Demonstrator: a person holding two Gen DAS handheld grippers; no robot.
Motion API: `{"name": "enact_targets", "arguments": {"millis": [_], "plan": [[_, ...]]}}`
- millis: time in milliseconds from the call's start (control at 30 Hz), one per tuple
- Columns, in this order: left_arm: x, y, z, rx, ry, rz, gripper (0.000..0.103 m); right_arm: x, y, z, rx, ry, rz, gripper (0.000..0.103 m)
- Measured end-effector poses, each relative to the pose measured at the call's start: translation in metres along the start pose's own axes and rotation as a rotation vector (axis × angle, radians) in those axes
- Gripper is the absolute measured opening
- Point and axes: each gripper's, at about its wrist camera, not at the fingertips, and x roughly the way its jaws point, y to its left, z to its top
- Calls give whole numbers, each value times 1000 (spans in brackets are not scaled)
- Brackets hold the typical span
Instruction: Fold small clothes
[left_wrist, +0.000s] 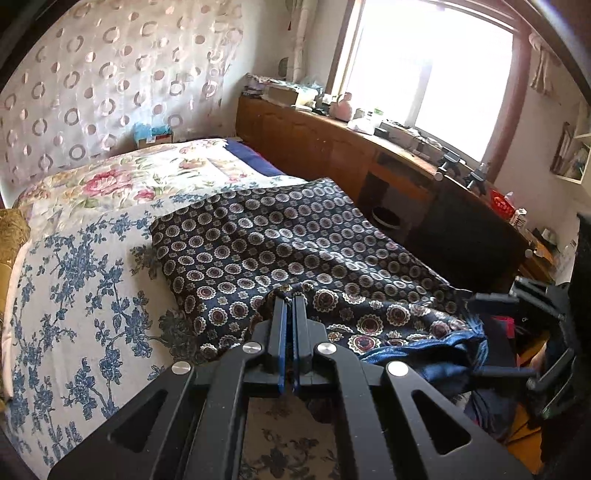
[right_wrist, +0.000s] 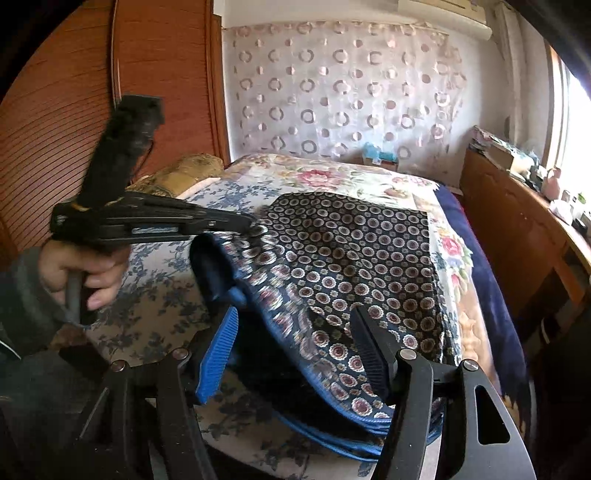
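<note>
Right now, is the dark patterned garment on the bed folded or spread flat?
Partly folded: the dark patterned garment lies mostly flat, but its near edge is lifted, pinched by the left gripper, showing its blue lining.

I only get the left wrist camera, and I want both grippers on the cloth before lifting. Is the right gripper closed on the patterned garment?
Observer: No. The right gripper stands open. The patterned garment lies between its fingers, but the pads do not press on it.
Operator: Which part is between them?
Observer: The near edge, the one trimmed with blue piping.
Operator: How does my left grip look from there?
Observer: The left gripper is shut on a pinch of the garment's edge and holds it raised above the blue floral bedspread.
</note>
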Motion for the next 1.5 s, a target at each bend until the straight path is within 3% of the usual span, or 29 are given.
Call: {"name": "enact_targets", "arguments": {"millis": [167,667,1100,1200,1267,1333,1500], "plan": [[7,6,0,-12,11,18,3,24,-3,-13,9,88,5,68],[22,14,-3,-24,34,33,3,54,-8,-35,-30,191,3,69],[18,16,-7,-28,35,33,3,71,-11,-42,-57,198,0,68],[16,15,-6,-27,31,34,3,67,-14,-43,-57,191,-17,52],[15,14,-6,-25,29,33,3,65,-18,-43,-57,187,-40,29],[14,12,-6,-23,27,36,3,64,-22,-44,-55,182,-57,17],[6,10,-6,-11,10,59,3,60,-30,-40,-24,150,-48,7]]}}
